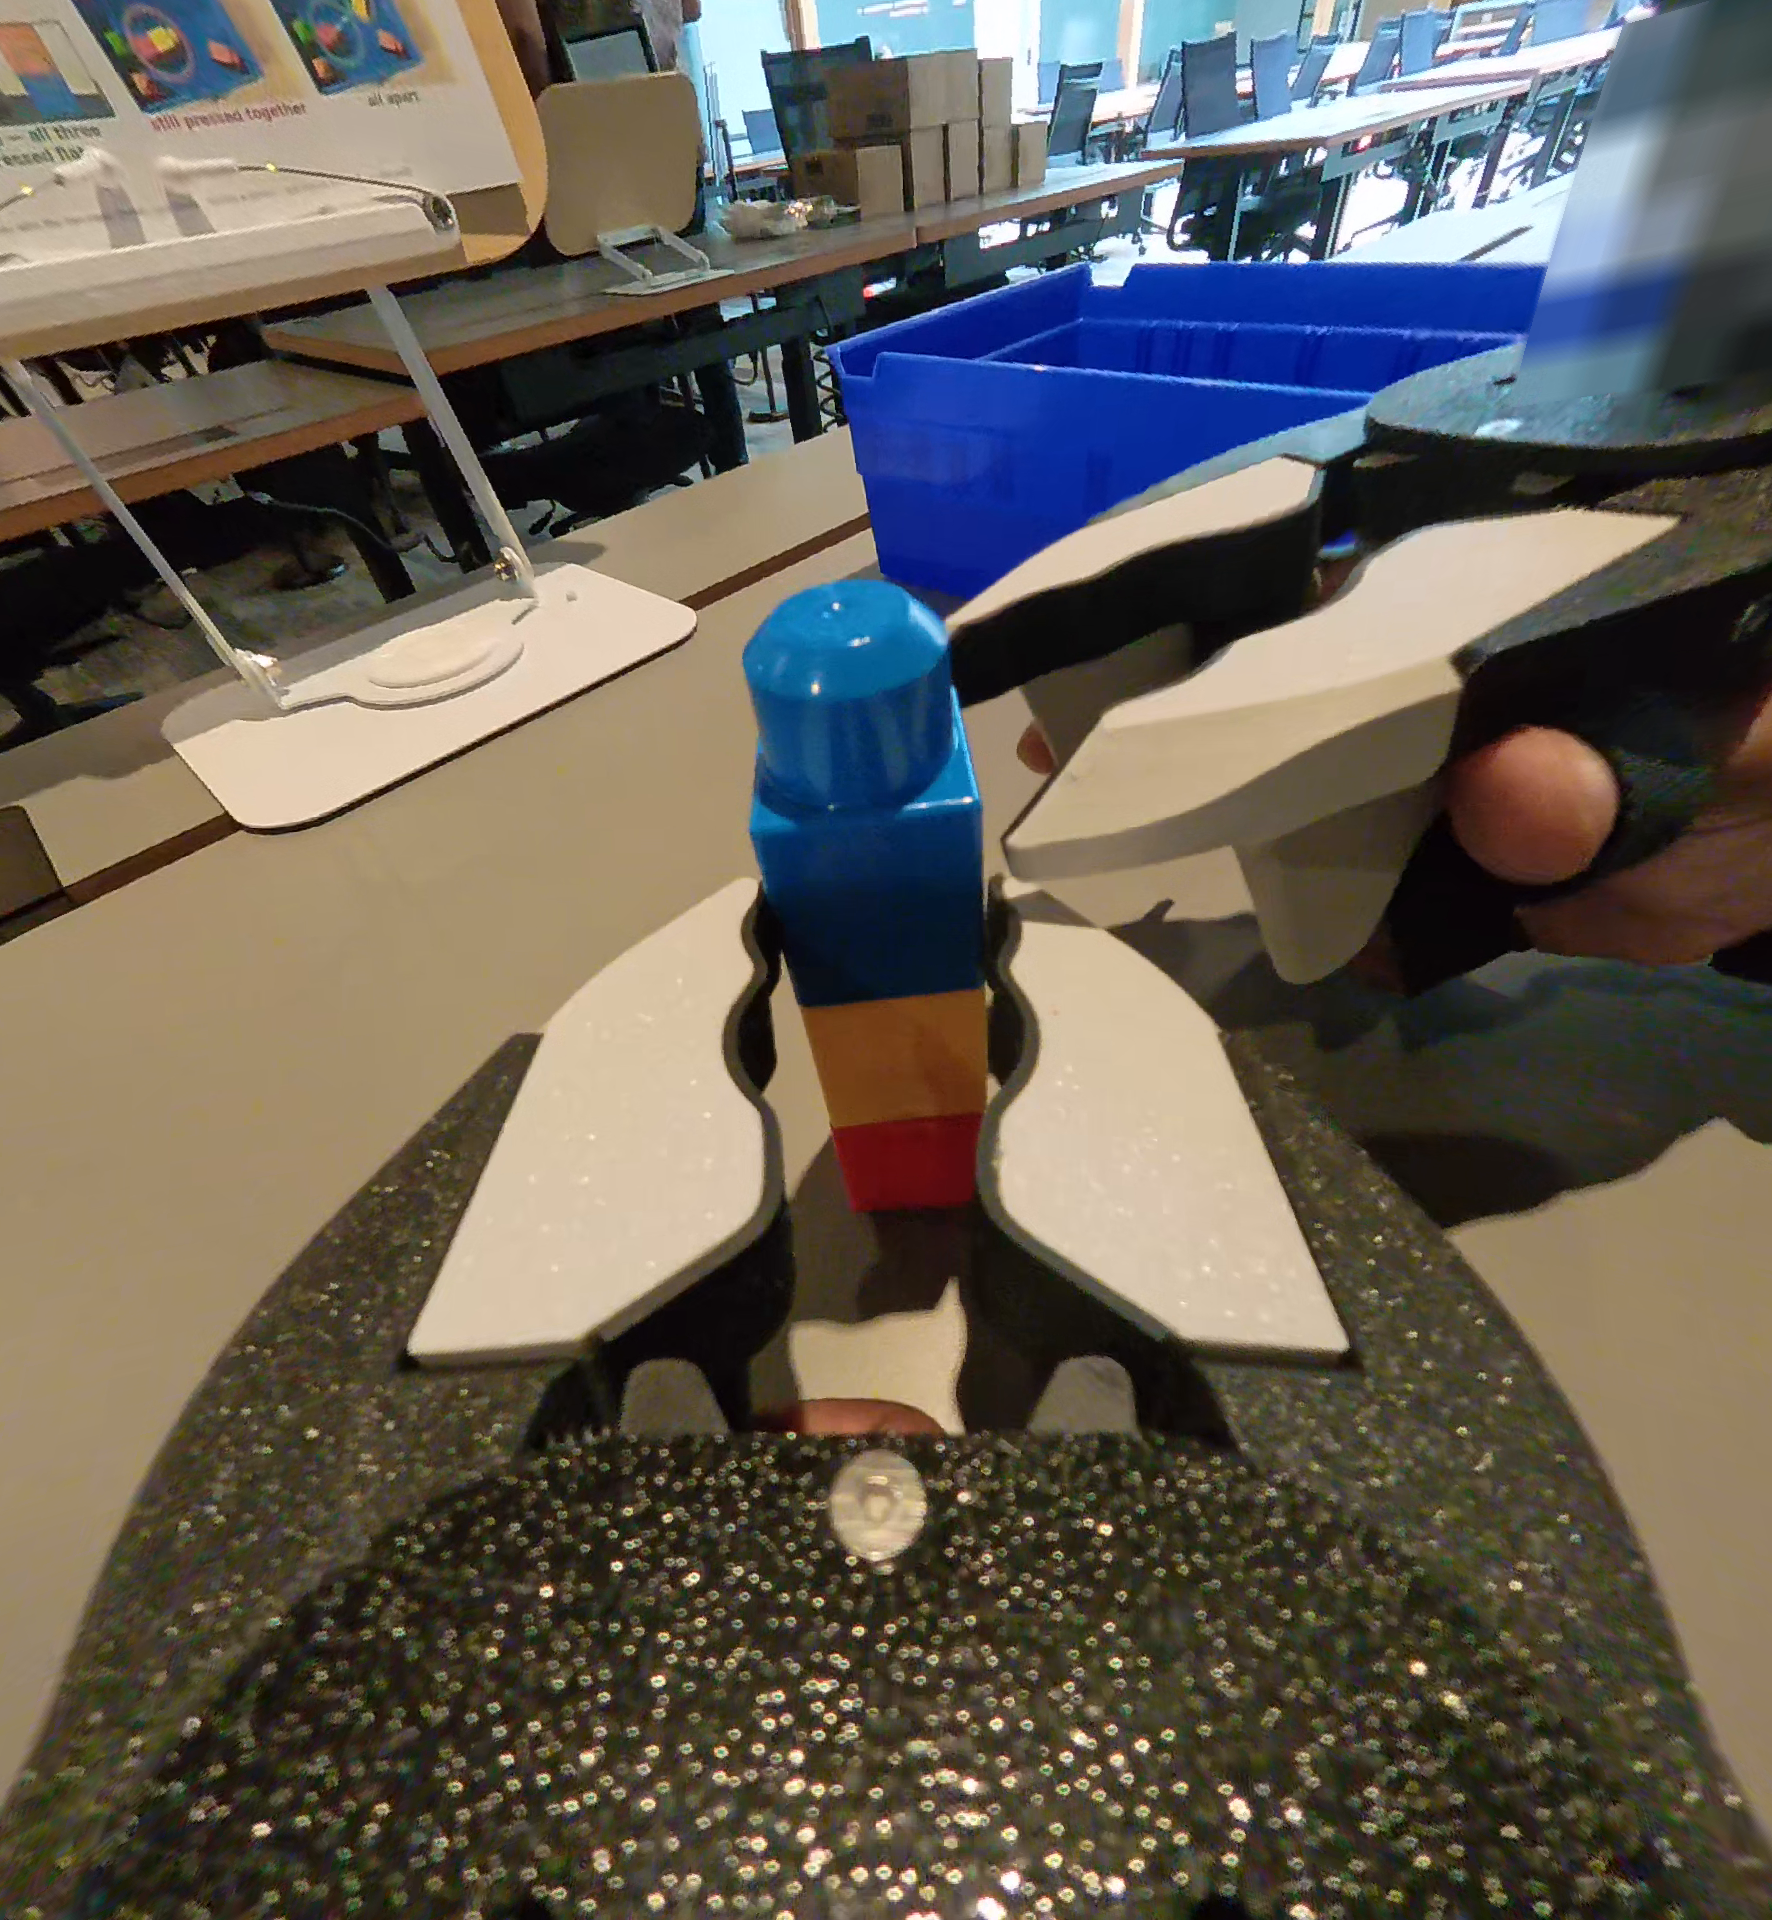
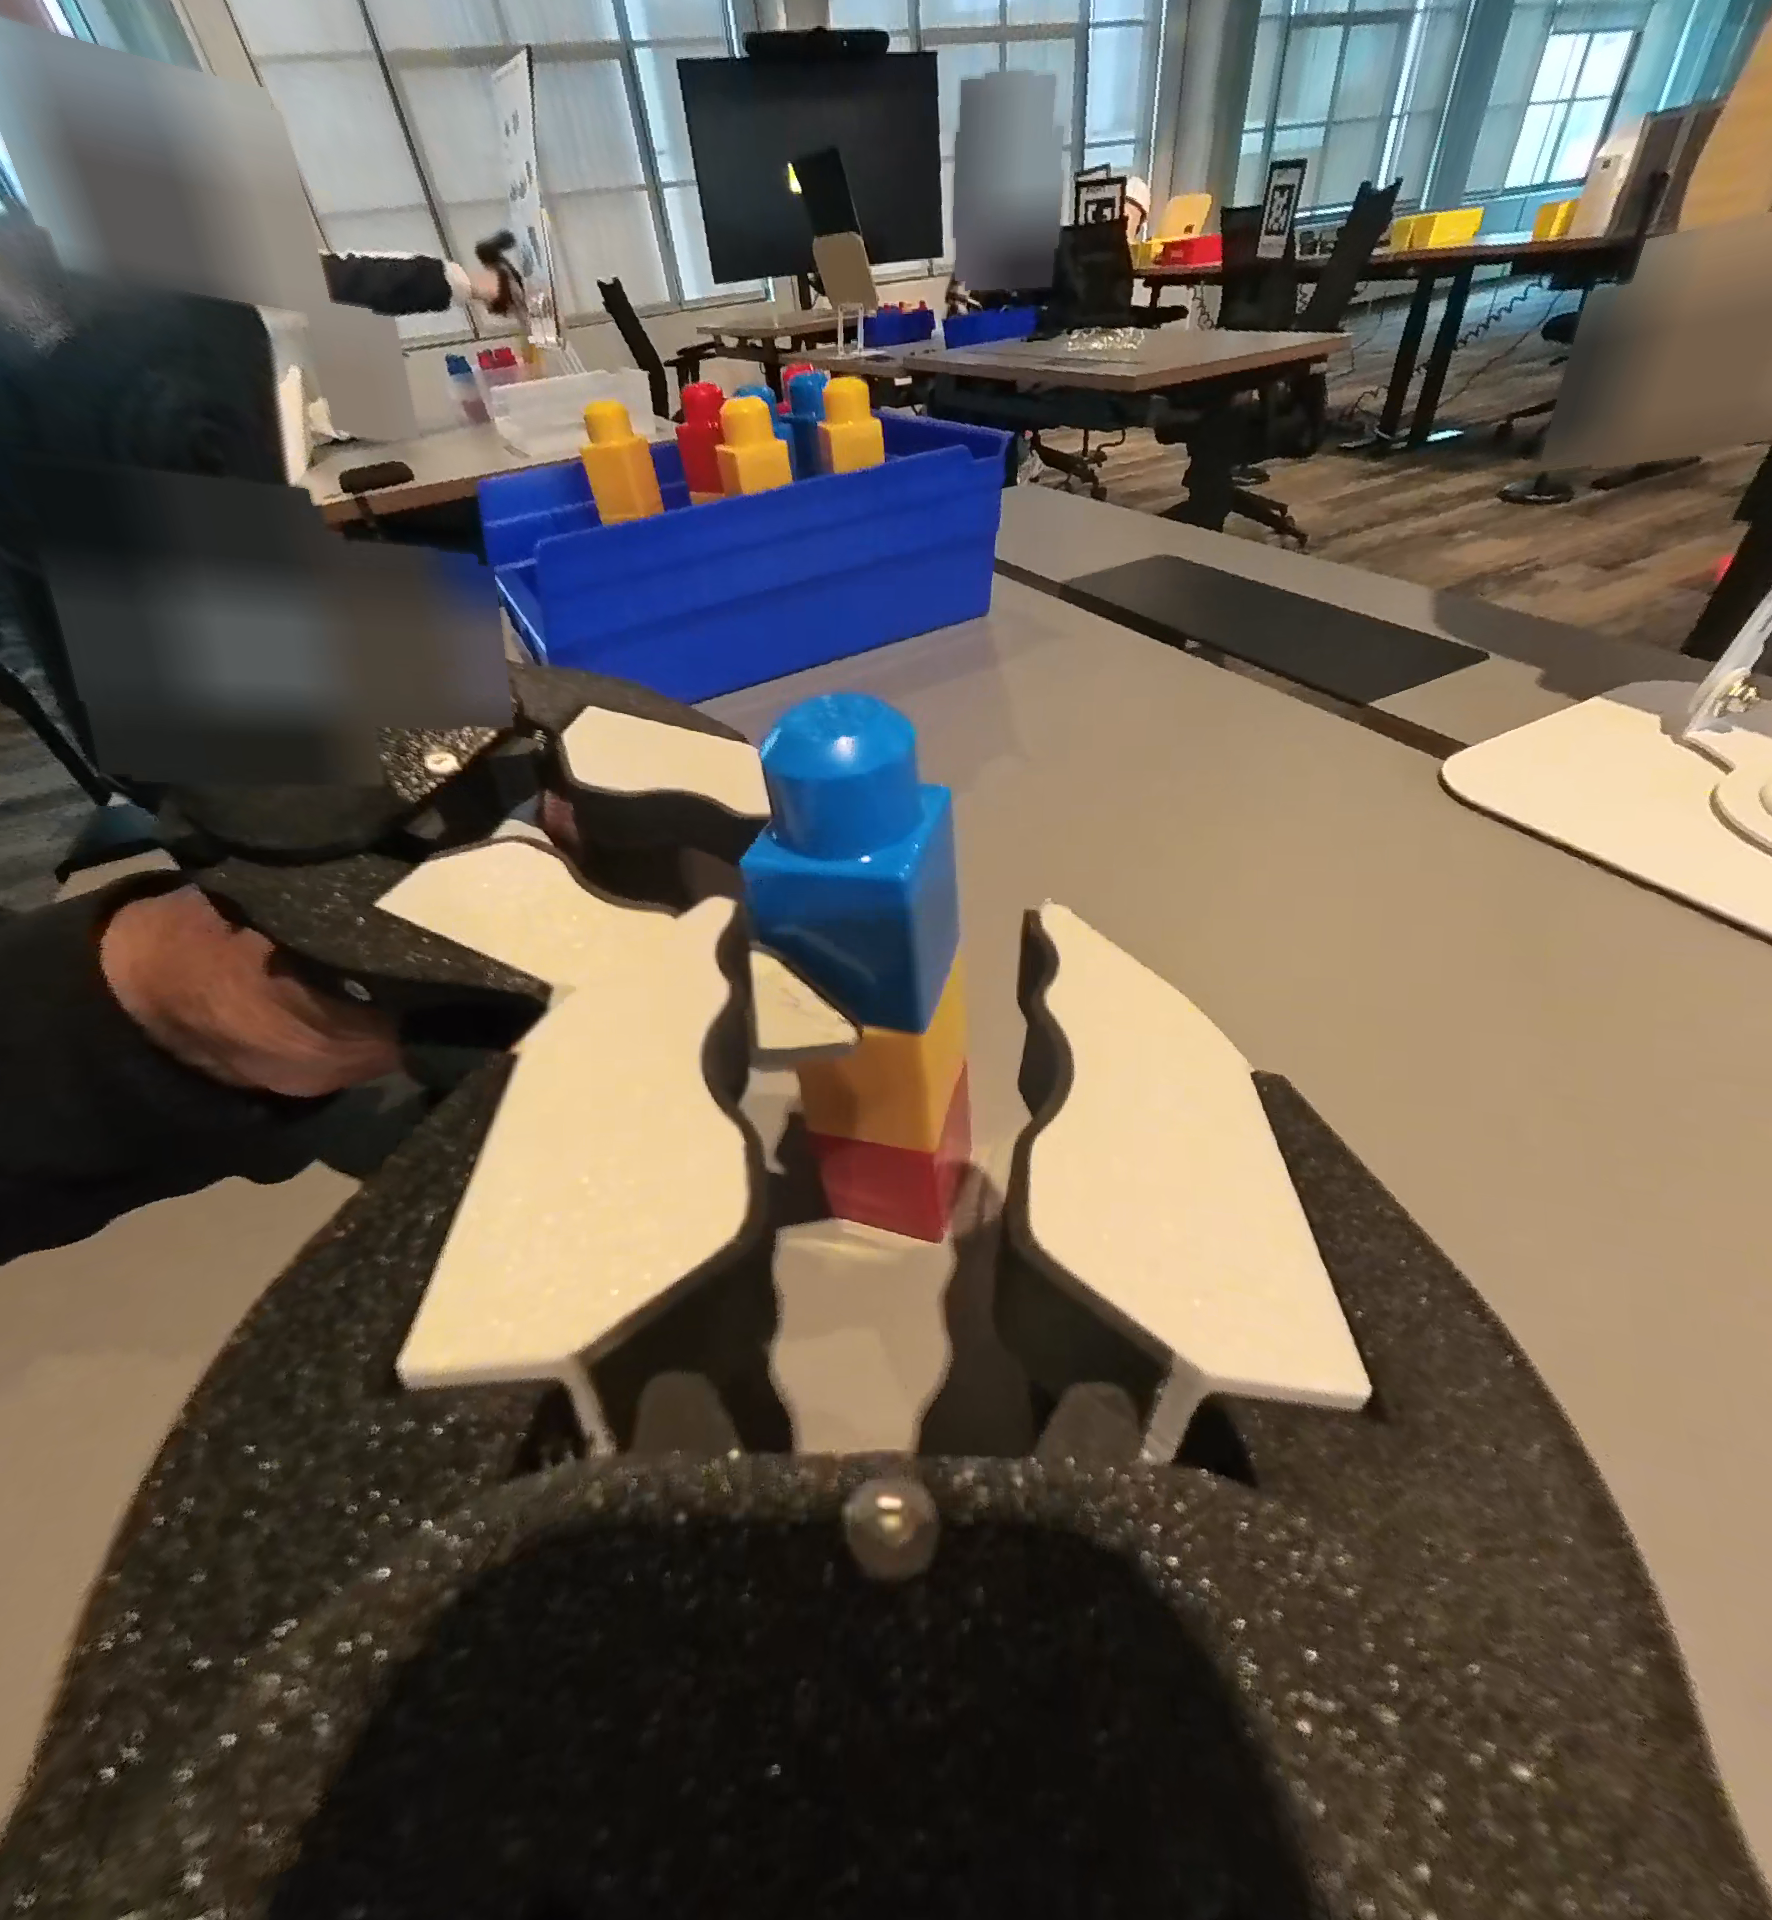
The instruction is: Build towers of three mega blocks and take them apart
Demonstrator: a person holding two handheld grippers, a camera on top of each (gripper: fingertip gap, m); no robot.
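A tower of three blocks stands on the grey table (image 1: 238, 1143): a red block (image 1: 908, 1164) at the bottom, a yellow block (image 1: 897, 1055) in the middle and a blue block (image 1: 866, 883) on top. My left gripper (image 1: 877, 914) is shut on the tower, its fingers against both sides at about the blue-yellow joint. In the right wrist view the tower (image 2: 871, 1039) stands between the fingers of my right gripper (image 2: 882, 925), which is open, with a gap on the right side. The left gripper (image 2: 788, 914) comes in from the left. The right gripper (image 1: 996, 748) shows in the left wrist view, its tips just right of the blue block.
A blue bin (image 2: 757, 603) behind the tower holds several upright yellow, red and blue blocks; it also shows in the left wrist view (image 1: 1069, 457). A white stand base (image 1: 425, 707) lies at the table's edge, seen at the right in the right wrist view (image 2: 1640, 810). A black mat (image 2: 1277, 623) lies beyond. Less than 4 cm separates the two grippers' tips.
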